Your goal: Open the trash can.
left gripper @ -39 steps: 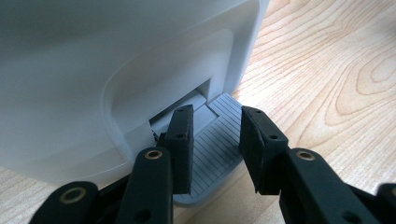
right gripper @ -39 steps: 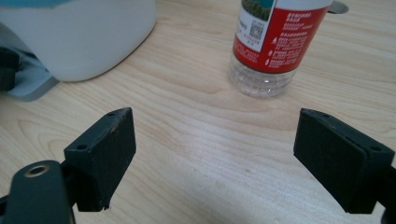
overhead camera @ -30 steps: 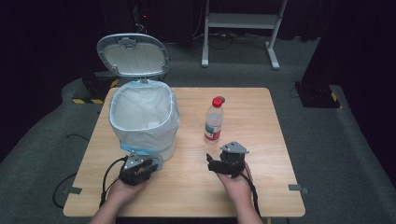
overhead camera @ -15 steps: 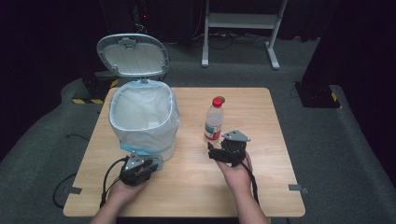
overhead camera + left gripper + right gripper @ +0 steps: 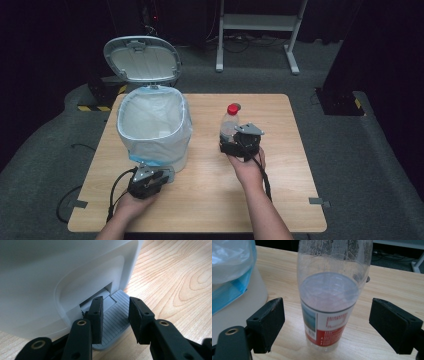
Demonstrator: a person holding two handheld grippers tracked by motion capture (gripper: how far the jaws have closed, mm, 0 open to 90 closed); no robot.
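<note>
A white pedal bin with a plastic liner stands at the table's left, its lid raised. My left gripper sits at the bin's base. In the left gripper view its jaws are drawn close together over the grey ribbed pedal, with nothing between them. A clear bottle with a red cap stands upright mid-table. My right gripper is right in front of it. In the right gripper view the bottle stands between the wide-open jaws, with neither pad touching it.
The bin's liner lies close to the left of the bottle. Bare wooden tabletop stretches to the right and front. A metal stand is on the floor beyond the table.
My right gripper has moved forward and a little up to the bottle, which now stands between its jaws. The left gripper has stayed at the pedal and the lid stays raised.
</note>
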